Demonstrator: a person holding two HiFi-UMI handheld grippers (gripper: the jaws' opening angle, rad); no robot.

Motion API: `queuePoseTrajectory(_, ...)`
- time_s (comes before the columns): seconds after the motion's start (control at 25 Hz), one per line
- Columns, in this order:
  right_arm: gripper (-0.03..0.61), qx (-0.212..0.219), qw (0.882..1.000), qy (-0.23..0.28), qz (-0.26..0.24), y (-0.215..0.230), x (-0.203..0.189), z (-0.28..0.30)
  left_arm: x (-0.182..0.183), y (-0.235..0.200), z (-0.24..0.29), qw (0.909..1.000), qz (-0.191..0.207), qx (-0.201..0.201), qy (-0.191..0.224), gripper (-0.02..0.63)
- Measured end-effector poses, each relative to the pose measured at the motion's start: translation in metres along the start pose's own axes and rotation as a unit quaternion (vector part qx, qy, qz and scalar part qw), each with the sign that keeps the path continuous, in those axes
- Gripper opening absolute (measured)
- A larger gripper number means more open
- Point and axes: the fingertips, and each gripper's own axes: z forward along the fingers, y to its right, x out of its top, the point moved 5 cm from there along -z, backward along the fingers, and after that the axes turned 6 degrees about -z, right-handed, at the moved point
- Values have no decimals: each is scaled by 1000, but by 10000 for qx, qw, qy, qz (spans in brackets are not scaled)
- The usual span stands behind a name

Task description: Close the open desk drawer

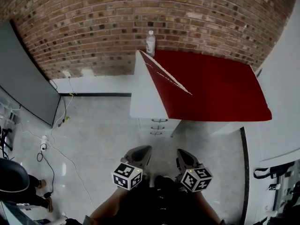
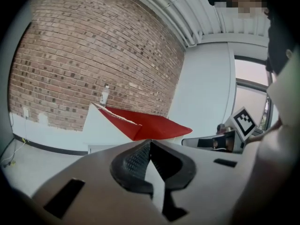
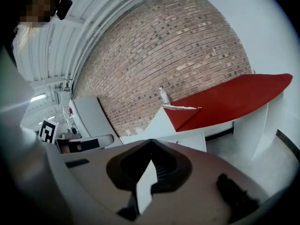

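The white drawer unit (image 1: pixel 158 124) with curved handles sits under the near end of the red-topped white desk (image 1: pixel 211 86). Its top drawer may stand slightly out, but the steep angle leaves that unsure. A clear plastic bottle (image 1: pixel 150 42) stands upright at the desk's far corner. Well short of the drawers, the left gripper (image 1: pixel 144 150) and right gripper (image 1: pixel 182 153) hang side by side, each with its jaws pressed together on nothing.

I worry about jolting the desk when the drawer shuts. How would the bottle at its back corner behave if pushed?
The bottle stands upright, tall and narrow, so it would probably tip rather than slide. It looks like light plastic, likely not fragile; its fill cannot be told. Standing near the desk edge, it might fall off.
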Motion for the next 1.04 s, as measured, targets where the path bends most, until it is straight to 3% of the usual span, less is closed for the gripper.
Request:
queuePoseTrajectory(0.28,6,173,9992,-38,-355,-1,7,4,-5,1,9,9998,-44,188,-101,9)
queuePoseTrajectory(1.04,6,182,9994,-36,-302,1,5,8,-10,0,14,9995,57,159,-280,9)
